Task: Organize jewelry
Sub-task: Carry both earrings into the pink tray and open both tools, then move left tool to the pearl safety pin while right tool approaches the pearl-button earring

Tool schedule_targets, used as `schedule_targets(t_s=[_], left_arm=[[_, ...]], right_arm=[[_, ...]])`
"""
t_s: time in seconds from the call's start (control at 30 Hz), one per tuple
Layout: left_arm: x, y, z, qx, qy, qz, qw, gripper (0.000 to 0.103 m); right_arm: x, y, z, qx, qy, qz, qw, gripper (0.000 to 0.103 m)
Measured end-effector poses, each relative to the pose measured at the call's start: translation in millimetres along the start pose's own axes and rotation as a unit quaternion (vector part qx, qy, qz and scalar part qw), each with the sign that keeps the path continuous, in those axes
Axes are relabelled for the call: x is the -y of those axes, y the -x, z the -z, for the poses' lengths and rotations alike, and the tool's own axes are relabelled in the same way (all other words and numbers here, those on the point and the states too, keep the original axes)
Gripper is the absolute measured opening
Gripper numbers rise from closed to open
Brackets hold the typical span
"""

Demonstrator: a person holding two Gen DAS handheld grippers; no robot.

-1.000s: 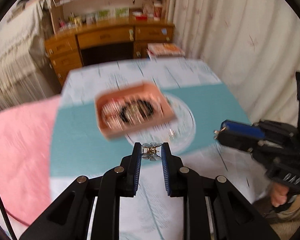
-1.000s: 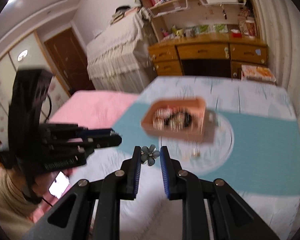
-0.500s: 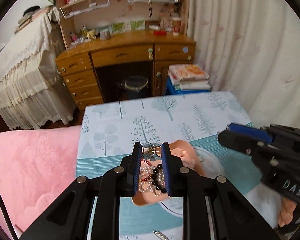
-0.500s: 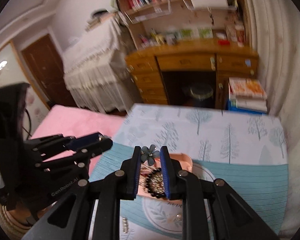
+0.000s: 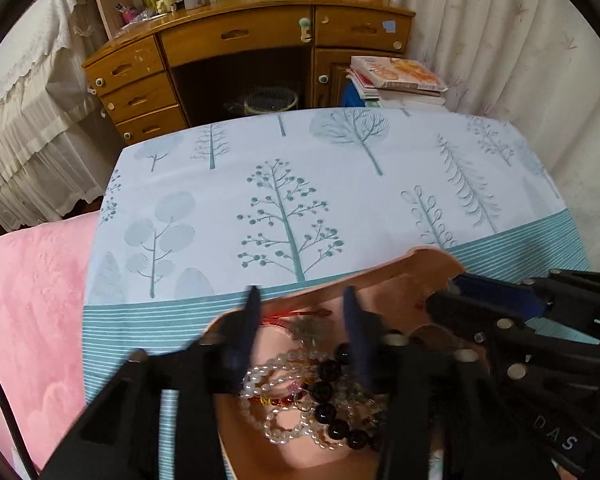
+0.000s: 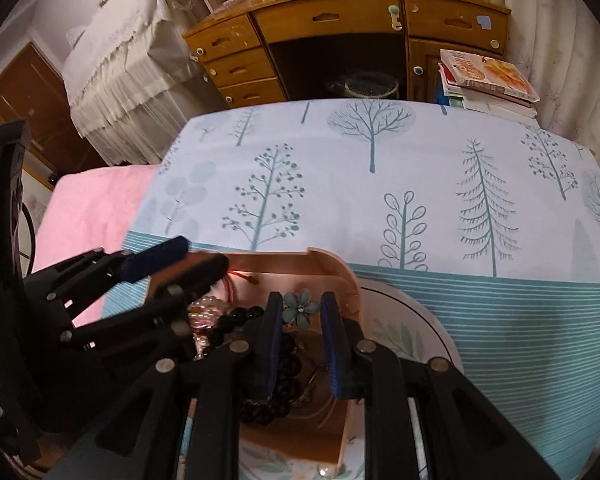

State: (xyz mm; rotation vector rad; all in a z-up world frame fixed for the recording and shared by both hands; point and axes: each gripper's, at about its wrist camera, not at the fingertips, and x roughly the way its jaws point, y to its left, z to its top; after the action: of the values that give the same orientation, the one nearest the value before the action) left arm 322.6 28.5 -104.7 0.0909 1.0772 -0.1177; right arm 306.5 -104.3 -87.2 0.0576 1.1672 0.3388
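My left gripper hangs low over the pink jewelry tray, its jaws opening. A small silver flower piece lies loose between them, above the heap of white pearl beads and black beads. In the right wrist view my right gripper is shut on a teal flower ornament just over the tray's far right corner. The left gripper shows beside it on the left. The right gripper reaches in from the right in the left wrist view.
The tray sits on a white leaf-patterned plate on a table with a tree-print cloth. A pink blanket lies to the left. Beyond the table stand a wooden desk, a stack of books and curtains.
Both grippers have come forward and down until they hang right over the tray. The left jaws have widened and let go of the small silver piece. The right still pinches the teal flower.
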Motion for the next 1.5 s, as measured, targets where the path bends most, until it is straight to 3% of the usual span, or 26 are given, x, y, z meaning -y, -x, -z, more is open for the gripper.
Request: schedule_targets(t_s=[0.07, 0.17, 0.27, 0.43, 0.8, 1.03, 1.37, 1.5], left_arm=[[-5, -3, 0, 0.002, 0.003, -0.009, 1.0000, 0.073], [-14, 0, 2, 0.007, 0.016, -0.005, 0.9998, 0.083], [-17, 7, 7, 0.011, 0.014, -0.009, 0.9998, 0.084], [-9, 20, 18, 0.018, -0.012, -0.045, 0.9988, 0.087], [3, 87, 59, 0.094, -0.045, -0.032, 0.9941, 0.087], [7, 109, 101, 0.072, -0.029, -0.012, 0.9969, 0.087], [15, 92, 173, 0.038, 0.015, -0.064, 0.9971, 0.087], [15, 84, 189, 0.011, 0.029, -0.056, 0.9979, 0.087]], right_arm=[[3, 2, 2, 0.005, -0.003, -0.006, 1.000, 0.020], [4, 7, 3, 0.012, -0.004, -0.020, 1.000, 0.022], [0, 12, 5, 0.023, 0.007, -0.016, 1.000, 0.026], [-5, 22, 12, 0.031, 0.012, -0.023, 0.999, 0.027], [-3, 61, 54, 0.060, 0.025, -0.061, 0.996, 0.027], [6, 76, 90, 0.069, 0.025, -0.080, 0.994, 0.027], [21, 51, 135, 0.073, 0.052, -0.060, 0.994, 0.027], [19, 40, 149, 0.079, 0.106, -0.032, 0.991, 0.035]])
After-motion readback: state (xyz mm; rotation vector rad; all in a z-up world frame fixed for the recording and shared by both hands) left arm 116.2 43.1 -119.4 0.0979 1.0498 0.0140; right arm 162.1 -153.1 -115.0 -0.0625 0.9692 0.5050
